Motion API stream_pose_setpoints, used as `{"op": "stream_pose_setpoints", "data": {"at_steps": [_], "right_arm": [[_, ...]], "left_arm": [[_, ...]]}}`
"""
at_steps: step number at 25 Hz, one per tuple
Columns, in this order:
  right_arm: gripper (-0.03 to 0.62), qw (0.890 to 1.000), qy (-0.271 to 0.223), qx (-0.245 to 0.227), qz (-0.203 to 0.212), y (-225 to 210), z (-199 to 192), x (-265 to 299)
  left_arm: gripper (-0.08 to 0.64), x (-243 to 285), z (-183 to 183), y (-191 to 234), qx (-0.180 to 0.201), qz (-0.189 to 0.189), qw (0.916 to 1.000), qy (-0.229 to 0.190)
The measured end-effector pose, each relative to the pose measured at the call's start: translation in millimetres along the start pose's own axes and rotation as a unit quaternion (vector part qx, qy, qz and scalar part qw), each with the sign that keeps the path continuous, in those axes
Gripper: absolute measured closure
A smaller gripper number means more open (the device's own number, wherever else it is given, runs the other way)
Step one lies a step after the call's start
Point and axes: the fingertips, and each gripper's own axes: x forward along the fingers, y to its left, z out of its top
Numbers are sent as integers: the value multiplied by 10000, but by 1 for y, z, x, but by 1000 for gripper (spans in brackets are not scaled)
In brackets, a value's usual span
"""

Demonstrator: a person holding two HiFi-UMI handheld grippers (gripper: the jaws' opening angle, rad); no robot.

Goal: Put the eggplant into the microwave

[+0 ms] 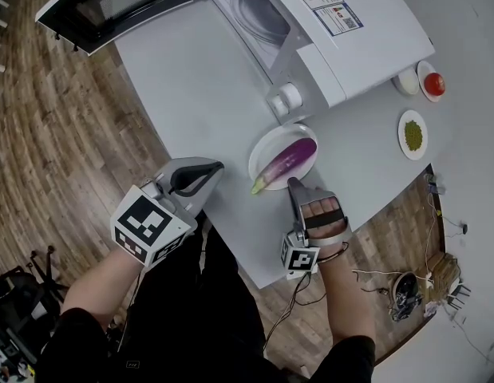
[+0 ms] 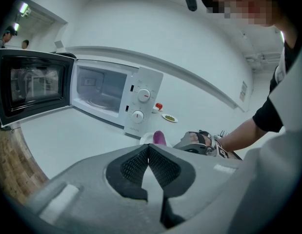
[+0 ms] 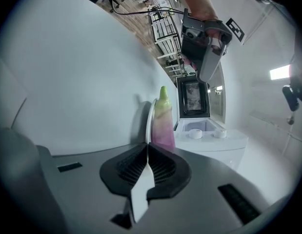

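**Risking an empty pinch beside the eggplant**

Head view: your right claw point(image 1: 294, 184) sits at the near rim of the plate point(image 1: 261, 144). Its tips are at the flank of the eggplant point(image 1: 289, 161), and I cannot tell whether they touch it. The eggplant lies across that plate on the bench point(image 1: 199, 86), just in front of the microwave point(image 1: 334, 30). Your left claw point(image 1: 211, 171) hangs off to the left, well apart from the plate. If you push forward from here, closed tips will likely shove the eggplant rather than take it. It could roll off the far rim, or the whole plate could slide toward the microwave.

Left gripper view: the left claw's jaws meet at their tips with nothing between them, so that hand is not steadying the plate. The door point(image 2: 33, 84) stands swung out to the left and the cavity is open. The route from the plate to the opening passes the corner by the control knobs. A long eggplant carried crosswise could clip that corner and twist out of a weak hold.

Right gripper view: the right claw's jaws are pressed together and hold nothing. The eggplant lies just beyond the tips, its green stem end pointing away from the microwave. You would need to spread the jaws before any grasp. The skin looks smooth and the body tapers, so I judge that a bite near the narrow stem end may squirt free. A bite around the thicker purple middle looks safer.
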Motion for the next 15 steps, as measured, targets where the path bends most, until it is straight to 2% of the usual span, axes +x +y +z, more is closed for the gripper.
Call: {"op": "stream_pose_setpoints", "data": {"at_steps": [6,15], "right_arm": [[571,9996,-40,-121,-251,-9,2,-4],[571,9991,35,-157,-403,-8,-1,-11]], "left_arm": [[552,0,0,-3,17,-2,10000,8],[552,2,-2,-7,86,6,9999,63]]}}
